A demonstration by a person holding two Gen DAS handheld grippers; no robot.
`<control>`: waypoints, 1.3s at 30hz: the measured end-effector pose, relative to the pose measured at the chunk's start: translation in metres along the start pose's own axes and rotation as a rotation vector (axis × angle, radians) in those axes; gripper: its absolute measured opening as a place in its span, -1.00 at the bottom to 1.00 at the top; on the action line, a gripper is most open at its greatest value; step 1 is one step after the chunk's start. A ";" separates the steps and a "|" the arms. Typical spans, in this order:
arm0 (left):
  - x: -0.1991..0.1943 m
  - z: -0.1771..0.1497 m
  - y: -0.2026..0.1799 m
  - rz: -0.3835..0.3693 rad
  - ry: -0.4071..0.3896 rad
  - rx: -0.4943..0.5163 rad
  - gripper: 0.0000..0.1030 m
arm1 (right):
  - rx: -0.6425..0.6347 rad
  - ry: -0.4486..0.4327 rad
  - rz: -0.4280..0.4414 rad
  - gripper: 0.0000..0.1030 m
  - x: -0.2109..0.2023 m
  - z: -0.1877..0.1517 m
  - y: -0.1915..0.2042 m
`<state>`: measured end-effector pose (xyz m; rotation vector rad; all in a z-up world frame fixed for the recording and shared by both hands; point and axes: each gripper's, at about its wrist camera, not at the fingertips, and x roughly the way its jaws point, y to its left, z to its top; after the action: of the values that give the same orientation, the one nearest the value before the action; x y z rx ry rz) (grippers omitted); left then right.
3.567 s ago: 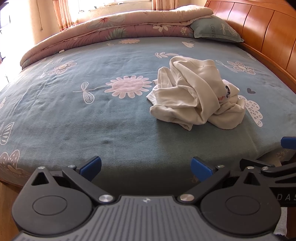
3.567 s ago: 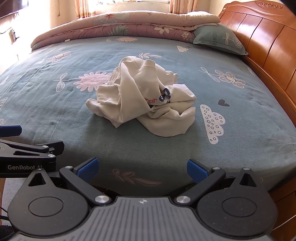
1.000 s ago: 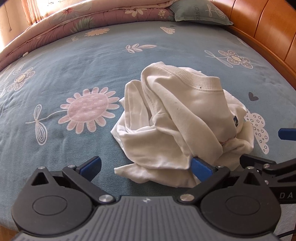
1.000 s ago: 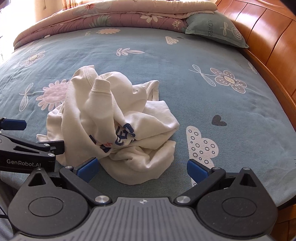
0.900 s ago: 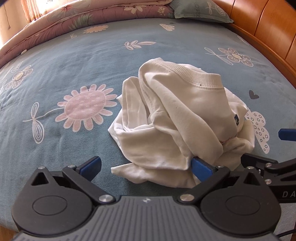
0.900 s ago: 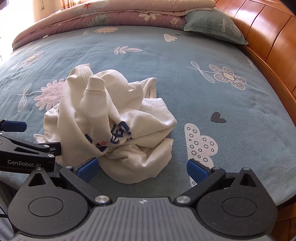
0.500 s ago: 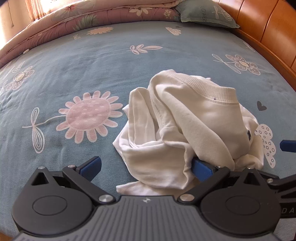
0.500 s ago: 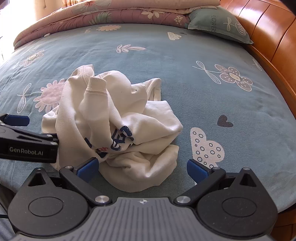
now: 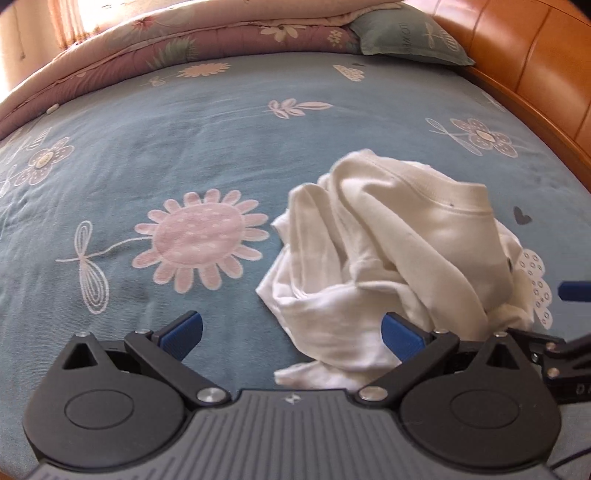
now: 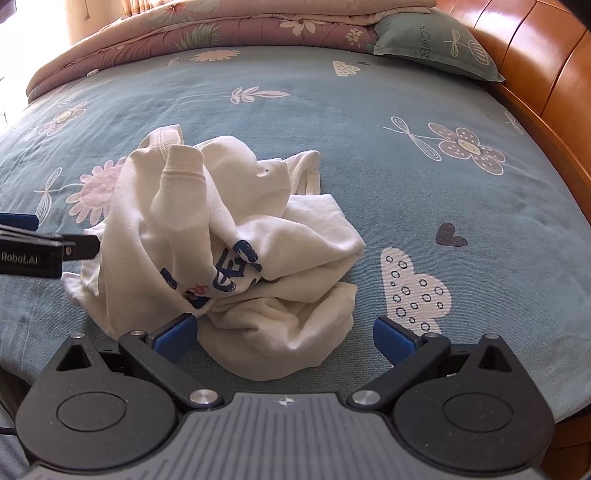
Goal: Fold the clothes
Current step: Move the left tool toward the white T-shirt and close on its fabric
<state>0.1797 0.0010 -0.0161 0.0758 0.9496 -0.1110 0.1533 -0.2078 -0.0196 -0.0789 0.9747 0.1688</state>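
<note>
The white sweatshirt [image 10: 229, 236] lies crumpled, unfolded, beside the bedsheet's pink daisy print [image 9: 201, 240], with the left gripper [image 9: 291, 332] and right gripper [image 10: 282, 332] both spread wide and empty at its near edge, seemingly to seize it; the folded quilt [image 10: 192, 33] and pillow [image 10: 436, 44] lie well beyond, obstructing nothing.

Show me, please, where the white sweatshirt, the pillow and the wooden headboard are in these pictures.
white sweatshirt [image 10: 229, 236]: right wrist view, on the crumpled middle above the blue print.
pillow [image 10: 432, 44]: right wrist view, on its printed face.
wooden headboard [image 9: 517, 40]: left wrist view, on a panel.
</note>
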 end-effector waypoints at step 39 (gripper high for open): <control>0.060 -0.004 0.021 -0.256 -0.032 0.076 1.00 | 0.077 -0.020 0.042 1.00 -0.001 -0.018 -0.017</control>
<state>0.2137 0.0188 -0.0667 0.0220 0.9200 -0.3833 0.1406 -0.2277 -0.0289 0.0140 0.9625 0.1702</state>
